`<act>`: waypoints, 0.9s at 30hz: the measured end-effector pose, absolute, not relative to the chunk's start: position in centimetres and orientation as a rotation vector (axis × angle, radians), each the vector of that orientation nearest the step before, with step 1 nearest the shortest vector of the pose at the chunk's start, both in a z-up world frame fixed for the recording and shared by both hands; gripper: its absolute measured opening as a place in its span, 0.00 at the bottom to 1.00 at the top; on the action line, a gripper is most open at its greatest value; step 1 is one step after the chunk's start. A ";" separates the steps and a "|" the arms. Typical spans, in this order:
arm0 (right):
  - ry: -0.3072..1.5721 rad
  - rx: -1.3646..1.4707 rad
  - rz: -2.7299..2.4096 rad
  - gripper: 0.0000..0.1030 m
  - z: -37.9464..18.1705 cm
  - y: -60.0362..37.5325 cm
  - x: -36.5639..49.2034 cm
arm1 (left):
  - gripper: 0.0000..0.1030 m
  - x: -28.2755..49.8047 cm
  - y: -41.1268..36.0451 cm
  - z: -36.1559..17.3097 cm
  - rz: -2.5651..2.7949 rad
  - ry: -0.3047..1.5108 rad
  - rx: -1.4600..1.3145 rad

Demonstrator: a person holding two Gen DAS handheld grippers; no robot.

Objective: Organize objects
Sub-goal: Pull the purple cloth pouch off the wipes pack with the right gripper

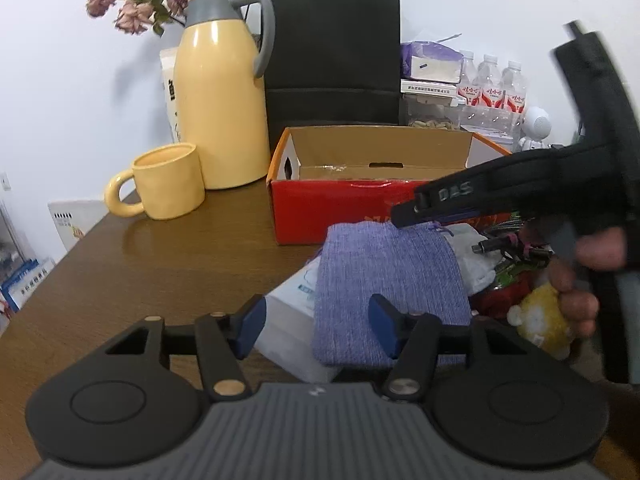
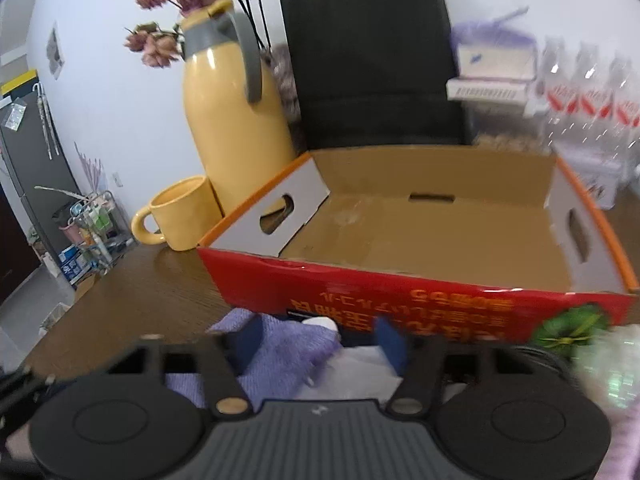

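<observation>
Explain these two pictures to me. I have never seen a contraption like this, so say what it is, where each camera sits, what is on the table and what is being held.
No robot here: a person holds a hand-held two-finger gripper in each hand, each with a wide-angle camera looking along its fingers. One picture comes from the left gripper, the other from the right gripper. On the brown table stand a yellow jug, a yellow mug, a black paper bag and an open red box, empty inside. In front lies a pile topped by a purple pouch. Both grippers have the pouch between their blue fingers, but whether either actually grips it is unclear.
</observation>
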State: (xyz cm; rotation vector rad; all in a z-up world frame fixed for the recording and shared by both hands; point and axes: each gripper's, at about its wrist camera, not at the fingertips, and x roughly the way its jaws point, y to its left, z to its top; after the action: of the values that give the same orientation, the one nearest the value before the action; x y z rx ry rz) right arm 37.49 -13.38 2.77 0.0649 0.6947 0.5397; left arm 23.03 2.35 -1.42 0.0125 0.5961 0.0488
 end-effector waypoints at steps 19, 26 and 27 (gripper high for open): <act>0.591 0.025 0.174 0.19 0.7 -17.0 9.3 | 0.63 10.4 0.7 -3.5 -0.059 0.653 -0.001; 0.597 0.095 0.185 0.38 0.5 -19.3 10.0 | 0.74 12.6 1.8 -3.7 -0.010 0.675 -0.020; 0.603 0.094 0.193 0.38 0.5 -19.4 10.9 | 0.74 13.1 2.0 -3.8 -0.010 0.686 -0.043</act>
State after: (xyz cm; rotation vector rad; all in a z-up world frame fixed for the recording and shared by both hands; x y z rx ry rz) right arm 10.93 -19.37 0.51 0.0939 0.6032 0.1927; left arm 13.11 2.03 -3.82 -0.0427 0.6861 -0.0096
